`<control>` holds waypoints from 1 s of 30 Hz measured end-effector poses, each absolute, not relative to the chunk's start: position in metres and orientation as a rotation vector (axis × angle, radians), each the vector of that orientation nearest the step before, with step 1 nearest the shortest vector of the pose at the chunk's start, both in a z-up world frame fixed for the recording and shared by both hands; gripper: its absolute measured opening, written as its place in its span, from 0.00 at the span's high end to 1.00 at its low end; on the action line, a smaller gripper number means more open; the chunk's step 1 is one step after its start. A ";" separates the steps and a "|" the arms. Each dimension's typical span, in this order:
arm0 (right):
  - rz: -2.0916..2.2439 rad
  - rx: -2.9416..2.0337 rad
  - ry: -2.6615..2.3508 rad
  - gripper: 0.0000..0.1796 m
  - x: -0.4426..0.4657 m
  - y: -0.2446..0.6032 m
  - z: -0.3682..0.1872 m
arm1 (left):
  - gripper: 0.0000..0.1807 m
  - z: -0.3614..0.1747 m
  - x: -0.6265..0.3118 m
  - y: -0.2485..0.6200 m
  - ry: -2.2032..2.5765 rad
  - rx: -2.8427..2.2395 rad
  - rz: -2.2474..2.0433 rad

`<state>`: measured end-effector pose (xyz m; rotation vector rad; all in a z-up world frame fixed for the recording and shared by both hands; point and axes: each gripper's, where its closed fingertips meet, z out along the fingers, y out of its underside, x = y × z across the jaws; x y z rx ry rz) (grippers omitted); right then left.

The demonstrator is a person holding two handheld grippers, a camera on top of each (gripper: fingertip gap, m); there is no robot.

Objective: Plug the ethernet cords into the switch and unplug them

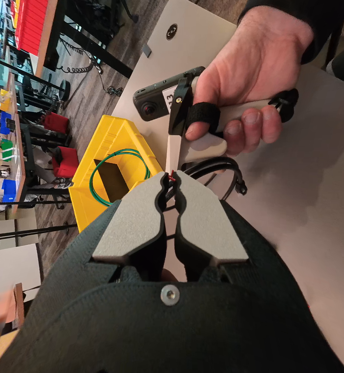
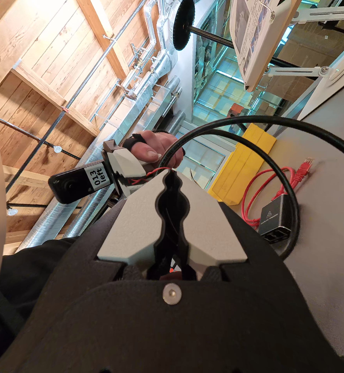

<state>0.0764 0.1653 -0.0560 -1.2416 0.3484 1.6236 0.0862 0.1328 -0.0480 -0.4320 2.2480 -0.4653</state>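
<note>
Up close, the left gripper (image 1: 171,176) has its jaws pressed nearly together, pinching a thin red twist tie (image 1: 171,175) at their very tips. A strand of black ethernet cord (image 2: 247,123) runs down the narrow gap behind the tie. The right gripper (image 2: 170,171) meets it tip to tip. Its jaws are clenched too, with black strands of the same cord filling the hollows between them and the red tie crossing from their tips to the left gripper's.

A person's hand (image 1: 257,80) grips the right gripper's handle, one finger through a black strap. Both grippers are held above the pale worktop (image 1: 308,222).

From the jaws the black cord swings out in a wide double loop, and one of its plugs (image 1: 241,187) hangs free at the loop's end.

Inside that loop in the right wrist view lies the switch (image 2: 276,220), a small black box flat on the worktop with two sockets facing the camera. A coiled red ethernet cord (image 2: 247,191) lies just beside the switch. Its plug (image 2: 306,165) rests loose on the worktop, apart from the sockets in view; whether its other end enters the switch's far side cannot be told.

A yellow bin (image 1: 114,137) stands at the worktop's edge beyond the cords, holding a coil of green cord (image 1: 98,171).
</note>
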 end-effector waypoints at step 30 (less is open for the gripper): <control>1.168 -1.440 0.020 0.88 0.056 0.164 -0.048 | 0.99 -0.017 0.082 0.169 2.015 -0.832 -0.867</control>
